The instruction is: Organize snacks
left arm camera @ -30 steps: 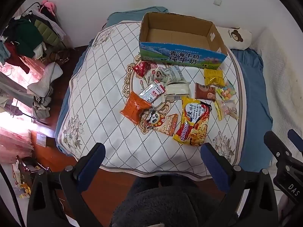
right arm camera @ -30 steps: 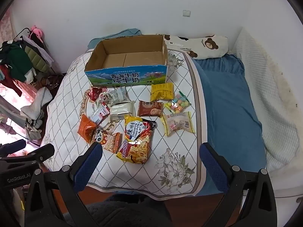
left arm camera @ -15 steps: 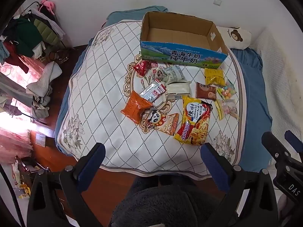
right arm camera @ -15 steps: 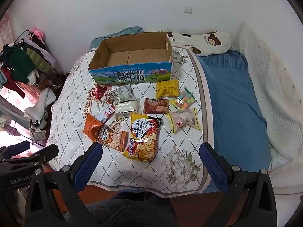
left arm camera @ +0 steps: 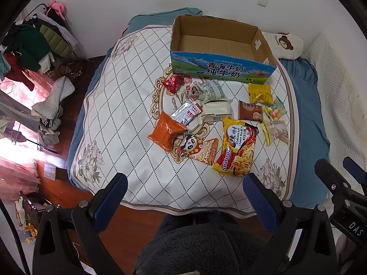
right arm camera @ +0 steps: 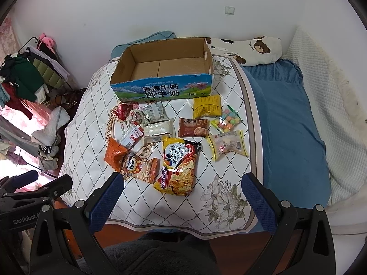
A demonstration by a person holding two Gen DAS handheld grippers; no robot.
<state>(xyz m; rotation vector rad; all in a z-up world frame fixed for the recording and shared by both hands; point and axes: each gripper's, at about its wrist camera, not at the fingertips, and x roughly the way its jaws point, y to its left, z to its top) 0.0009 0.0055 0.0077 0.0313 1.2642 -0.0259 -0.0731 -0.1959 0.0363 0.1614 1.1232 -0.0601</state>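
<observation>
snacks (right arm camera: pixel 176 142) lie scattered mid-quilt (right arm camera: pixel 91 105), near its front edge; cardboard box (right arm camera: pixel 160 68) at the far edge is empty, so nothing's sorted. left gripper (left arm camera: pixel 185 197) and right gripper (right arm camera: pixel 183 194) hover, jaws spread, empty.

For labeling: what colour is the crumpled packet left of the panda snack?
Orange packet, clearest in the left wrist view.

The big cardboard box (right arm camera: pixel 161 73) had blue Chinese words on its front, "青海牛奶 纯牛奶", with a small "100%" line above them. The yellow noodle bag (right arm camera: pixel 179 166) said "sedaap" and "KOREAN". The brown snack pack (right arm camera: pixel 193 127) said "小酥饼". The left gripper's body (right arm camera: pixel 24 209) said "GenRobot". The right gripper's body (left arm camera: pixel 346 208) showed "DAS". The bear pillow (right arm camera: pixel 250 50) had tiny words I could not read well.
</observation>
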